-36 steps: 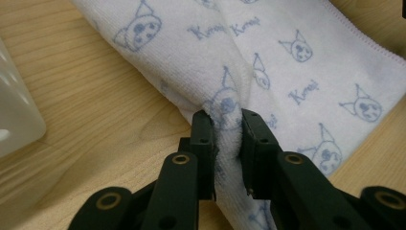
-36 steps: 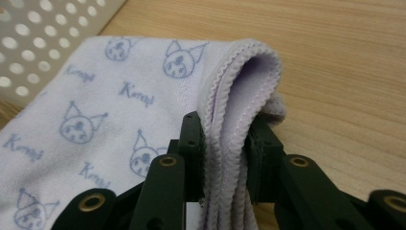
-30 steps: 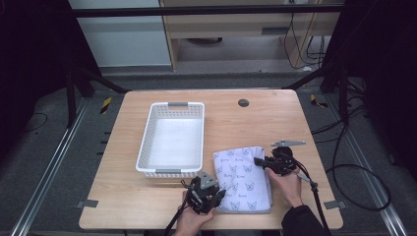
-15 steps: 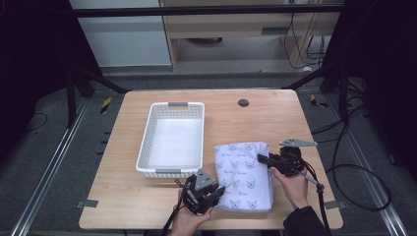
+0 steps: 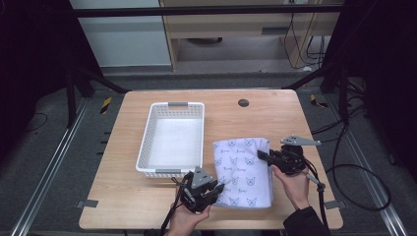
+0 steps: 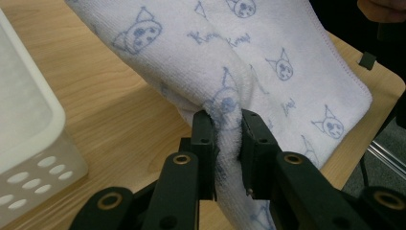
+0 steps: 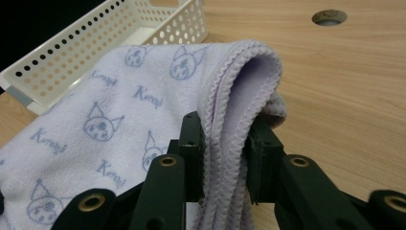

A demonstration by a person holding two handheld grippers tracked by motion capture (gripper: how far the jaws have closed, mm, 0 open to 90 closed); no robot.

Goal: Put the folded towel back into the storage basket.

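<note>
**Both grippers clamped on a folded towel beside the basket**

A white plastic basket [image 5: 172, 139] with perforated walls stands on the wooden table [image 5: 123, 206], left of centre and with nothing in it; its near right corner lies just beside the left gripper [image 5: 216, 188], and its right wall runs close along the left edge of the towel [image 5: 243, 169]; a round hole [image 5: 243, 103] is set in the tabletop at the far side, well apart from the work; two strips of grey tape [image 5: 84, 203] sit at the near corners of the table; dark cables trail over the floor to the right, and a pale cabinet stands beyond the far edge; nothing lies between the grippers and the towel

The towel, white with small blue cat faces and lettering, lies folded on the near right part of the table, between the two hands; in the left gripper view its left near edge [image 6: 230, 103] is bunched and pinched between the two black jaws, which stand narrow with the cloth pressed between the pads, and the basket's corner [image 6: 28, 124] shows at the left; in the right gripper view the right gripper [image 7: 225, 143] has its jaws closed narrowly on the folded right edge of the towel [image 7: 143, 96], several stitched layers showing between the pads, with the basket [image 7: 105, 33] far left and the hole [image 7: 329, 17] beyond; the cloth sags between the two grips, its near end touching the table
</note>
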